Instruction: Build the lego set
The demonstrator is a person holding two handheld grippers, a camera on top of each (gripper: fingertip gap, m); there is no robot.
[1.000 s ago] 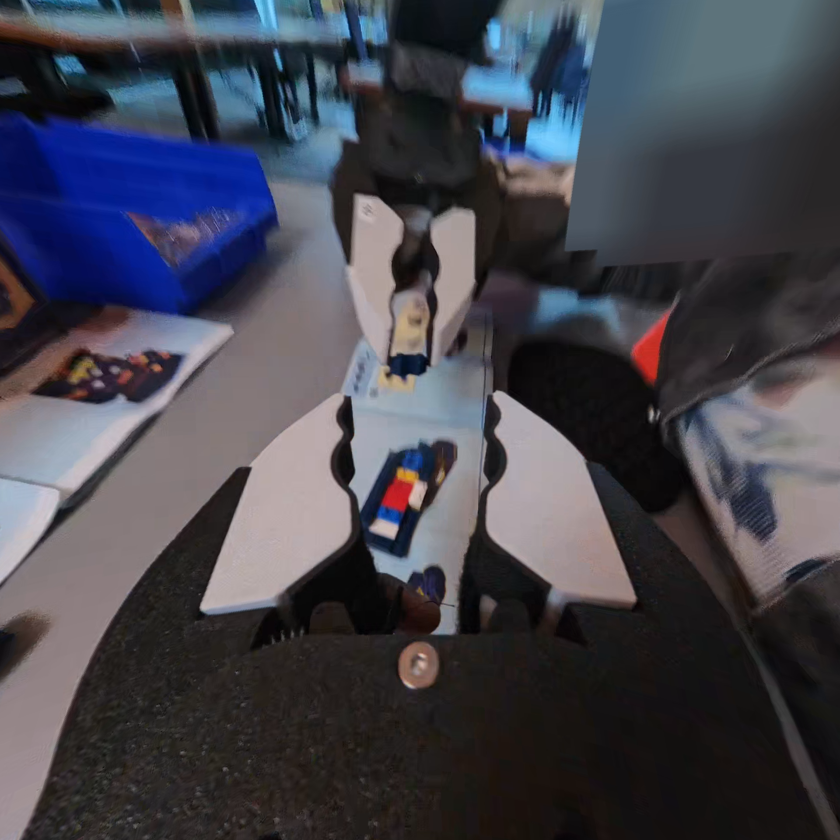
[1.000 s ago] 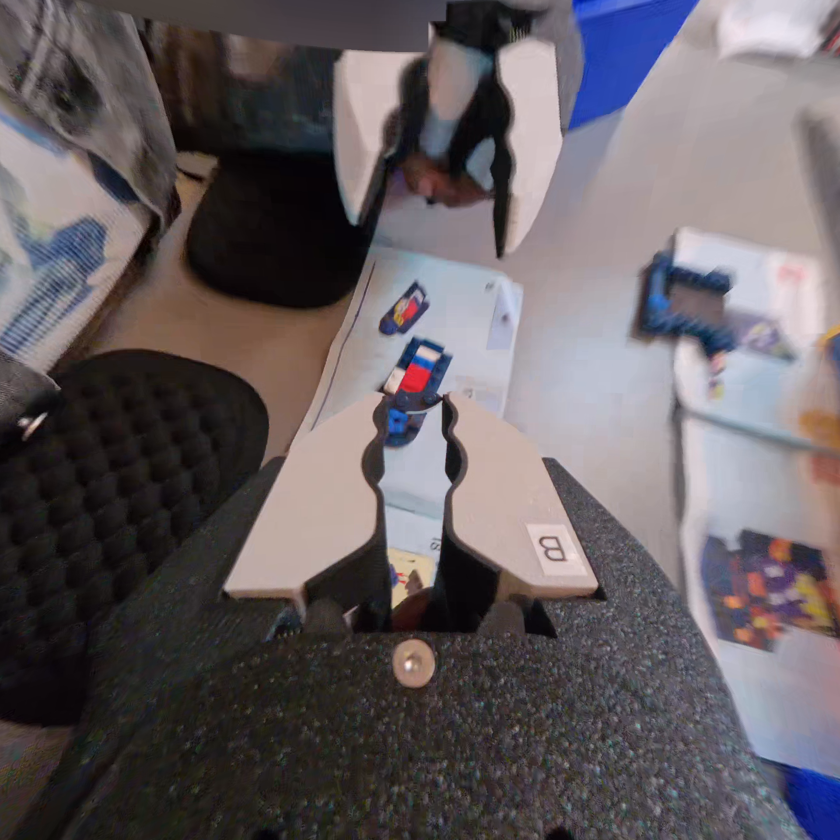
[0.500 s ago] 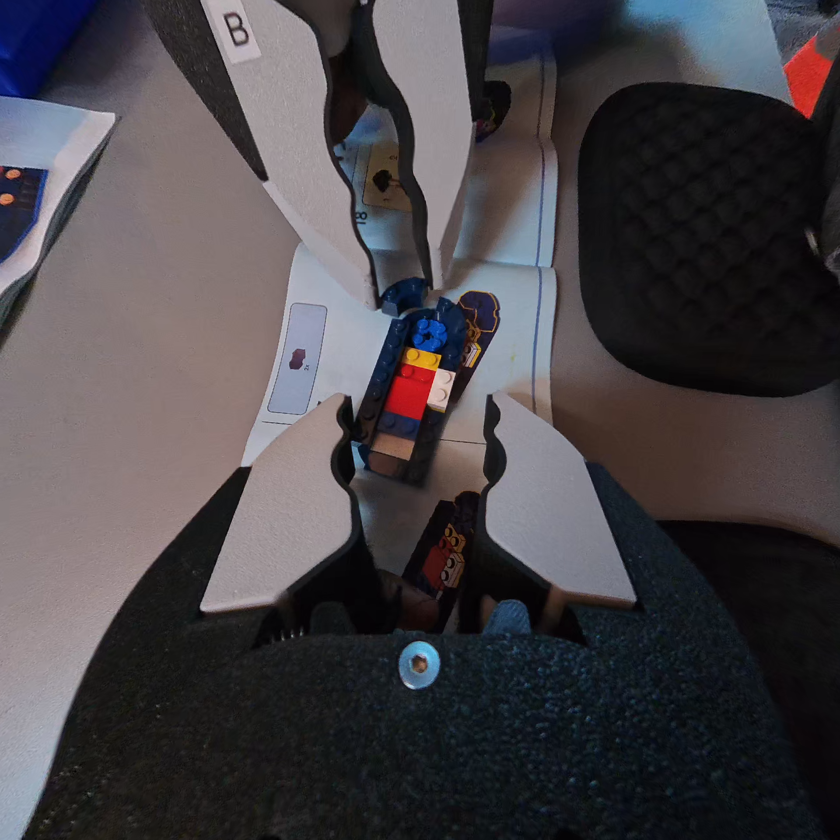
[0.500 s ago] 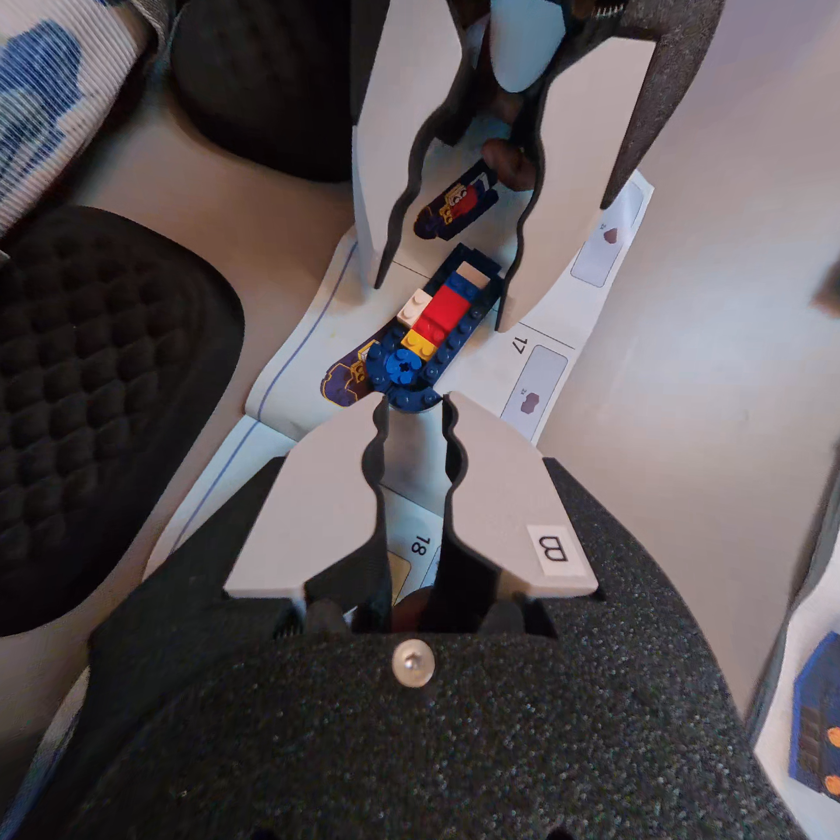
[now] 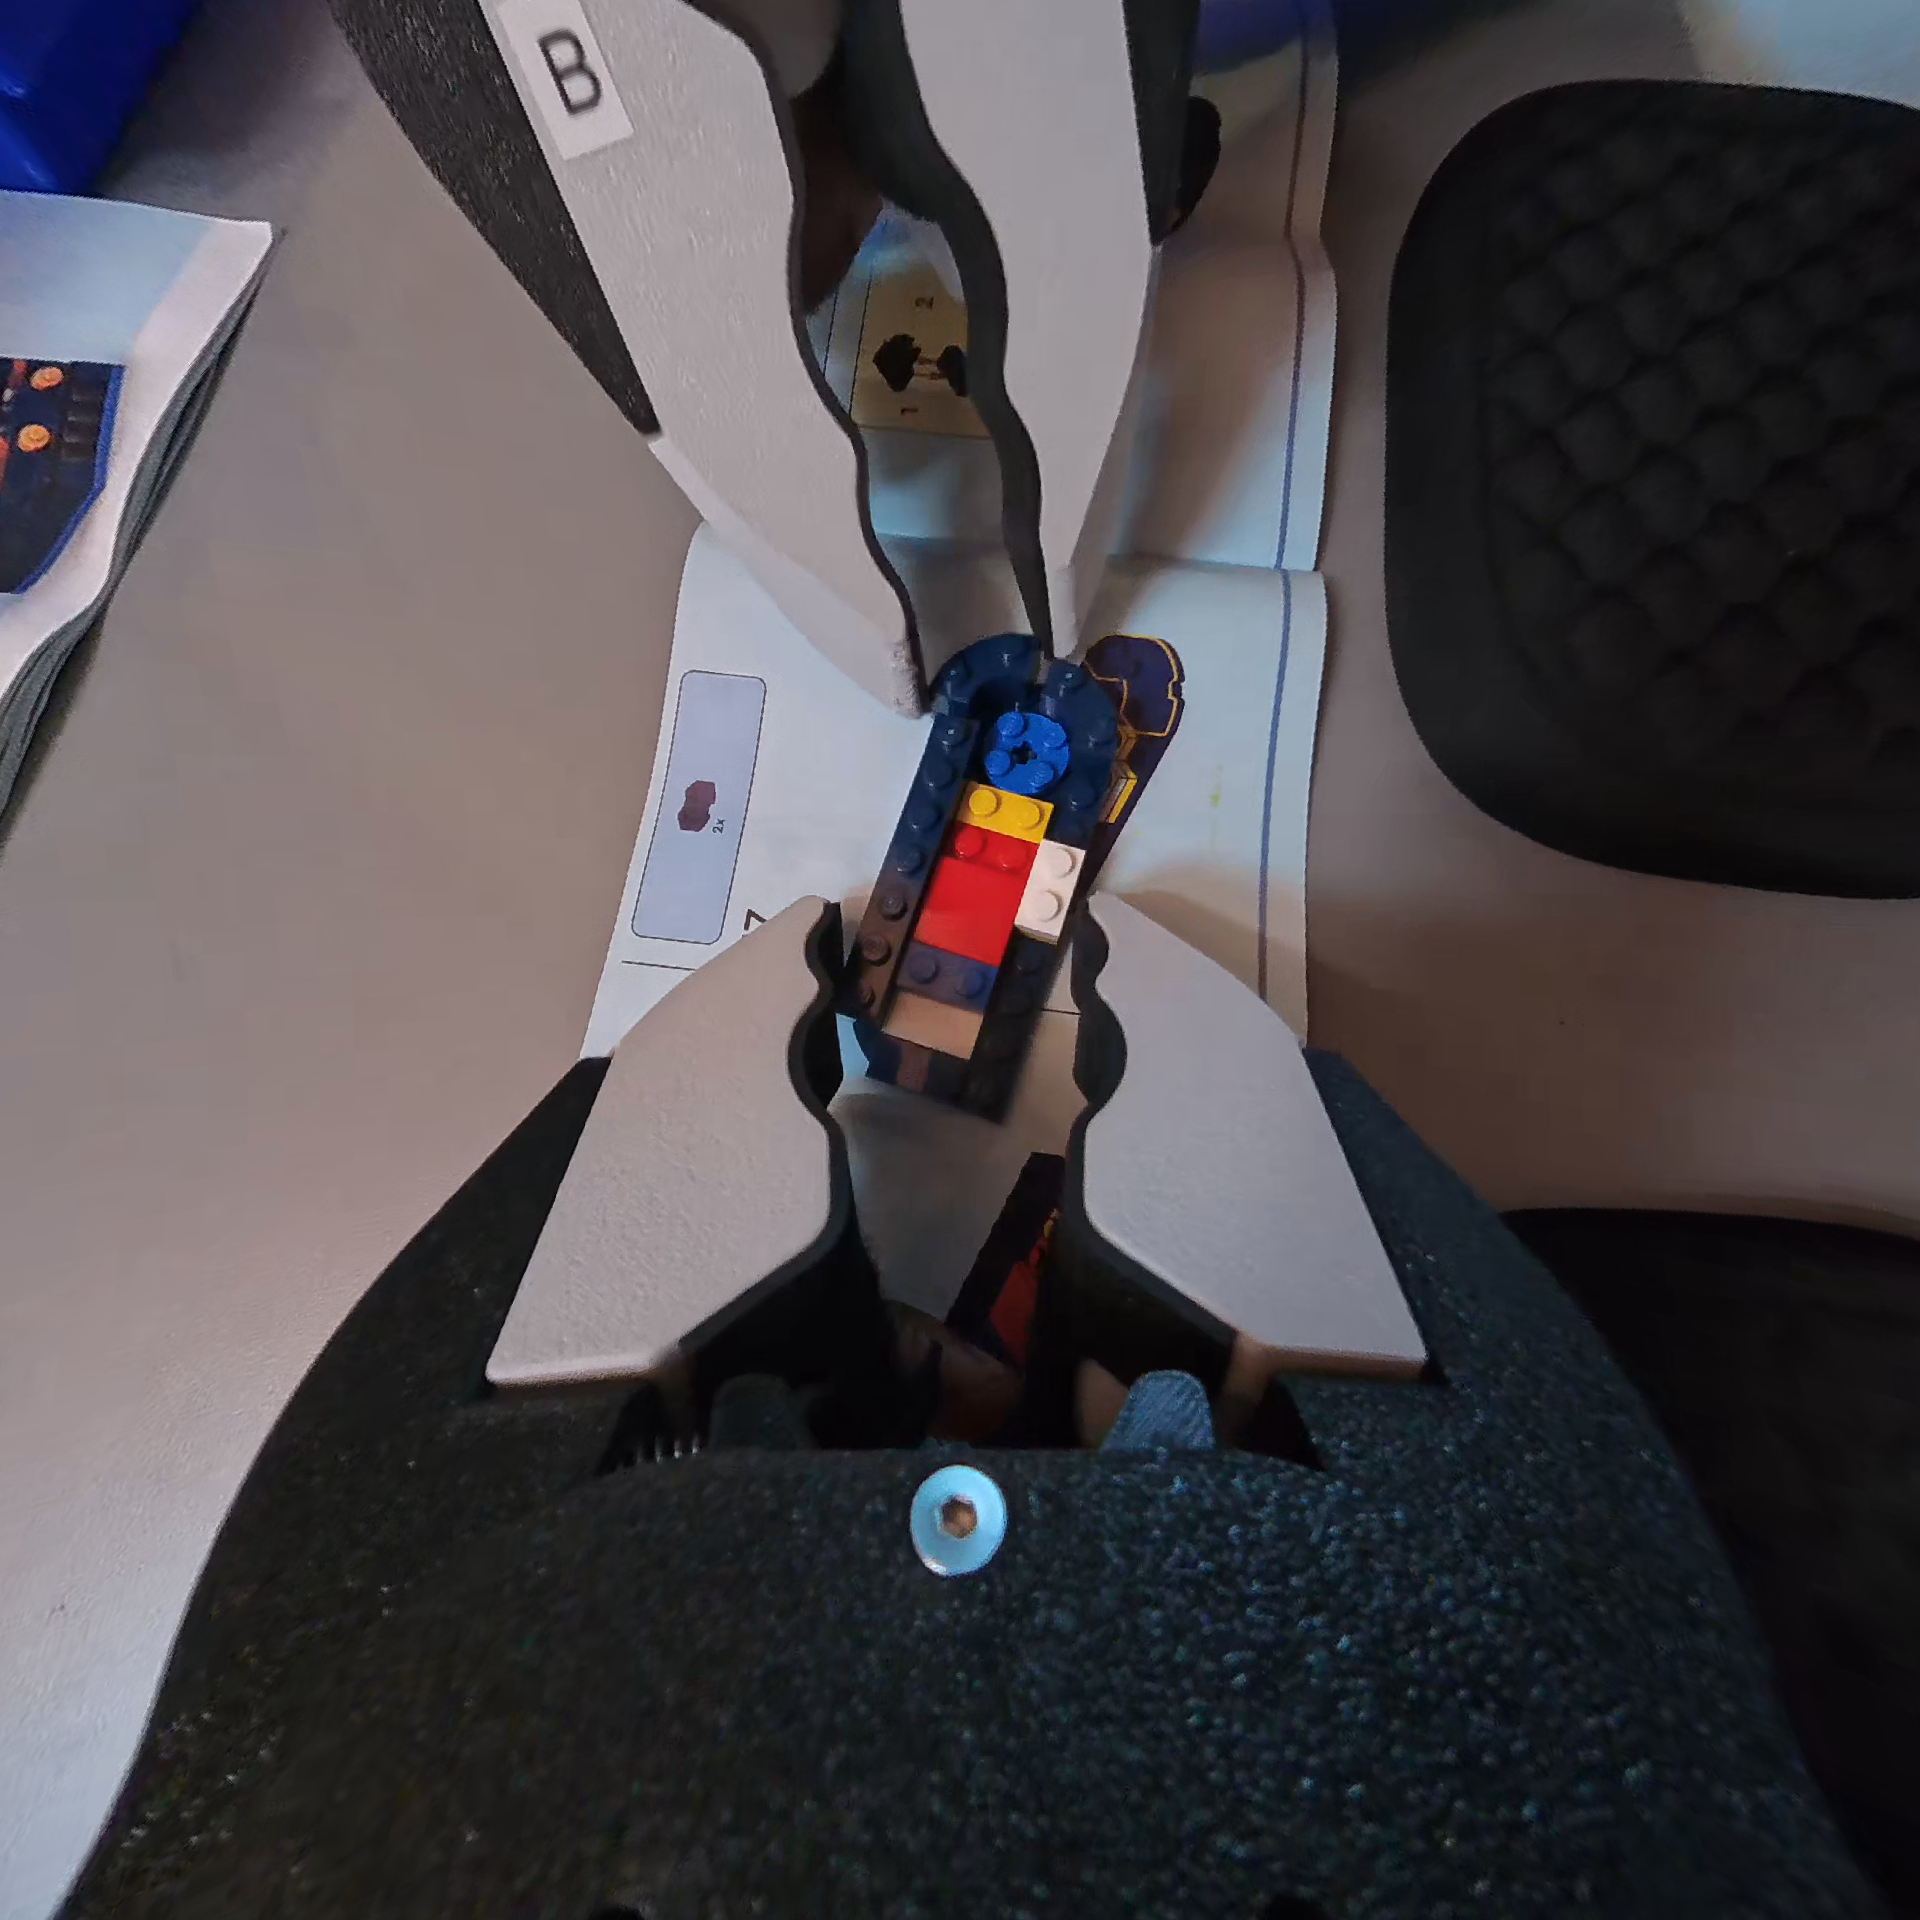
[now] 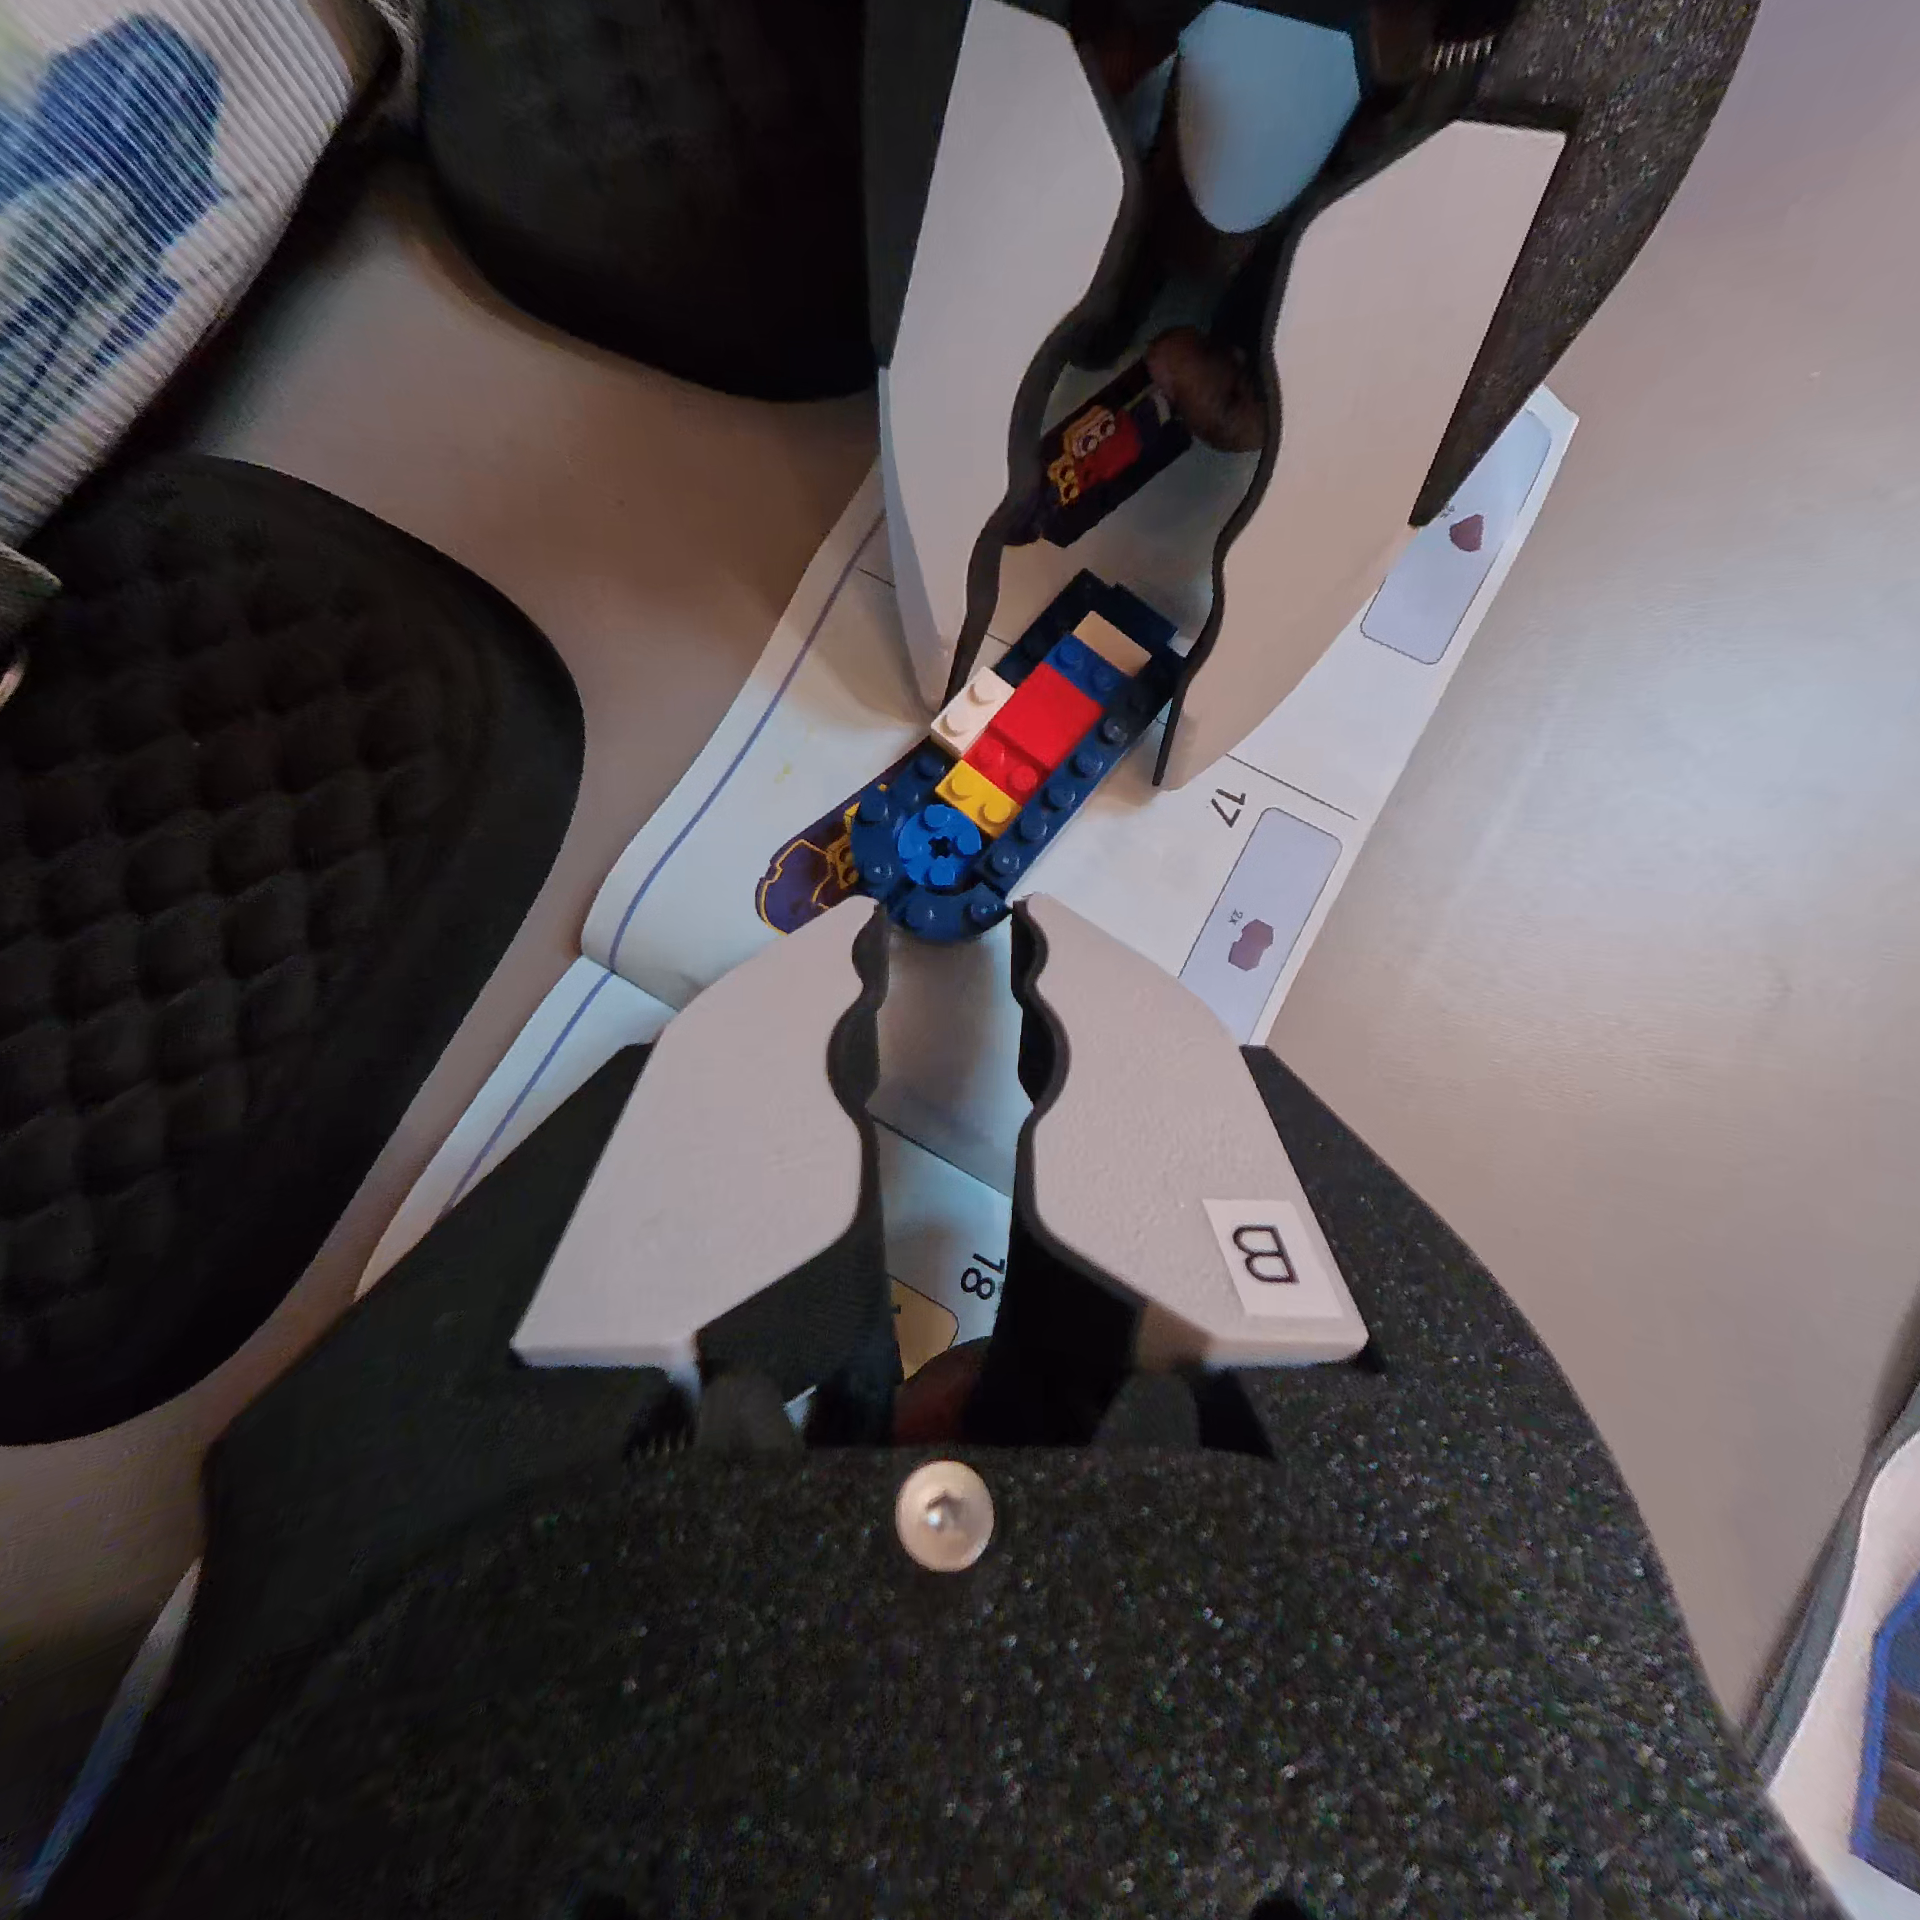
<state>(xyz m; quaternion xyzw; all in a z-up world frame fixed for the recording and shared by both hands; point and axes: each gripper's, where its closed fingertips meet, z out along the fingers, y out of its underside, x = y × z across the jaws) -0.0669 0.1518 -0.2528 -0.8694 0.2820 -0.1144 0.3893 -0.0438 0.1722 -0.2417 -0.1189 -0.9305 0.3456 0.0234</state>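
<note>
Left wrist view, near to far. At 6 o'clock, left gripper [image 5: 956, 935], fingers [image 5: 727, 1091] drawn in on the square end of a brick model [image 5: 971, 904], a pad against each long flank. At centre, the model itself: dark blue base plate lying flat on an open instruction booklet [image 5: 717, 613], carrying tan, dark blue, red, white and yellow bricks and a round blue stud plate toward 12 o'clock. Just beyond, entering from 12 o'clock, right gripper [image 6: 945, 920], fingers narrowly apart, tips touching the rounded rim of the model, only paper visible between the pads. Grey table [image 5: 416, 831] beneath the booklet. At 2 o'clock, a black quilted cushion [image 5: 1662, 468]; at 10 o'clock, a second printed booklet [image 5: 135, 312] at the frame edge
</note>
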